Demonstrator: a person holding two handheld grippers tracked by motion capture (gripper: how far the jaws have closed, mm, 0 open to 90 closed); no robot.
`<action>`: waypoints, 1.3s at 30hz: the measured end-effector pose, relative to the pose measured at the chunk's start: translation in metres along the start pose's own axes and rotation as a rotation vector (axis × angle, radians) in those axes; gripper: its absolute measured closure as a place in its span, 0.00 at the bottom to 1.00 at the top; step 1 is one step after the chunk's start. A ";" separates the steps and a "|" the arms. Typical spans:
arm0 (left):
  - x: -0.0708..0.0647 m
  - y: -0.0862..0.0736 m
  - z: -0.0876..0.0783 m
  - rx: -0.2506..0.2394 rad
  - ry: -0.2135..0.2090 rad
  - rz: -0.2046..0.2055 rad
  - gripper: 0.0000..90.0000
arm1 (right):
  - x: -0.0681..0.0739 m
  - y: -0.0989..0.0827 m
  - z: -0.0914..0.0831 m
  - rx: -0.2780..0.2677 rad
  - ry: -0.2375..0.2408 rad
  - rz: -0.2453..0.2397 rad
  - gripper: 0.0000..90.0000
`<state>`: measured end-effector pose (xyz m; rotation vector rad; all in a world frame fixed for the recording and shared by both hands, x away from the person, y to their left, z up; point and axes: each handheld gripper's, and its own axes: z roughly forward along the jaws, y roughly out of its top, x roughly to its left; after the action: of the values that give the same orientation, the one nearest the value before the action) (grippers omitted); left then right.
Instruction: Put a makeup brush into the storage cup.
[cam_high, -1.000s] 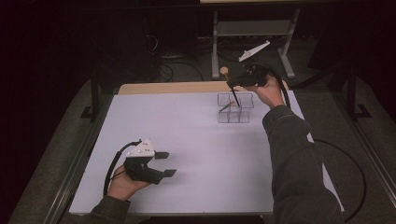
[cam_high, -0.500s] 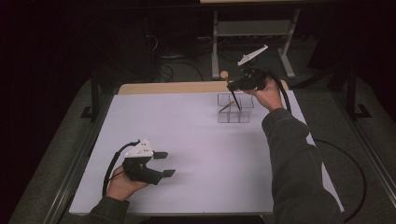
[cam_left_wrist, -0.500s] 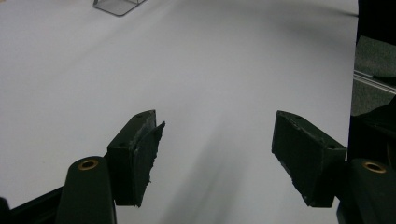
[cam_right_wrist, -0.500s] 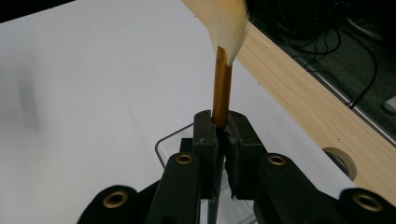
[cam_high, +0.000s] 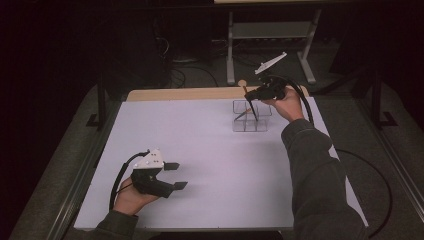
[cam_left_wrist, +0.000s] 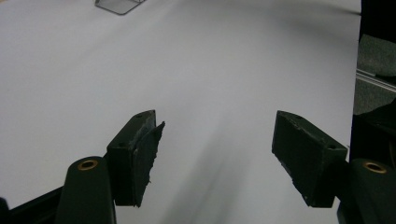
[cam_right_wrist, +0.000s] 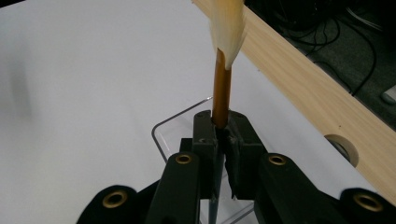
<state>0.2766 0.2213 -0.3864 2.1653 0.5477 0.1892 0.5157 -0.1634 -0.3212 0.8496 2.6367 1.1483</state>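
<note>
My right gripper (cam_high: 248, 95) (cam_right_wrist: 224, 135) is shut on a paintbrush (cam_high: 250, 102) (cam_right_wrist: 221, 93) at its brown ferrule. The pale bristles point up and away and the dark handle slants down into a clear plastic compartment box (cam_high: 264, 128) (cam_right_wrist: 164, 127) at the far right of the table. A second thin stick (cam_high: 240, 114) leans inside the box. Near the front left my left gripper (cam_high: 180, 175) (cam_left_wrist: 217, 154) rests just above the white table top (cam_high: 210, 150), open, with nothing between its pads. A corner of the box (cam_left_wrist: 119, 5) shows far ahead of it.
A light wooden strip (cam_high: 190, 94) (cam_right_wrist: 299, 79) runs along the table's far edge, with a round hole (cam_right_wrist: 343, 147) in it. Beyond it stand a metal frame (cam_high: 270, 35) and cables on the dark floor.
The right hand has shifted slightly down and to the right with the brush still in its grip. The left gripper has stayed where it was.
</note>
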 end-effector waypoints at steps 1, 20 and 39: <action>0.000 0.000 0.000 0.000 0.000 0.000 0.34 | 0.000 -0.001 0.001 -0.001 0.001 -0.005 0.91; 0.000 0.000 0.000 0.002 0.006 -0.004 0.34 | -0.001 -0.014 0.001 0.025 -0.018 0.027 0.91; 0.002 -0.002 -0.005 -0.013 0.020 -0.019 0.32 | 0.004 -0.036 -0.015 -0.010 -0.019 0.076 0.76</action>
<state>0.2762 0.2265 -0.3853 2.1467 0.5765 0.2037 0.4919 -0.1902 -0.3360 0.9610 2.6026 1.1638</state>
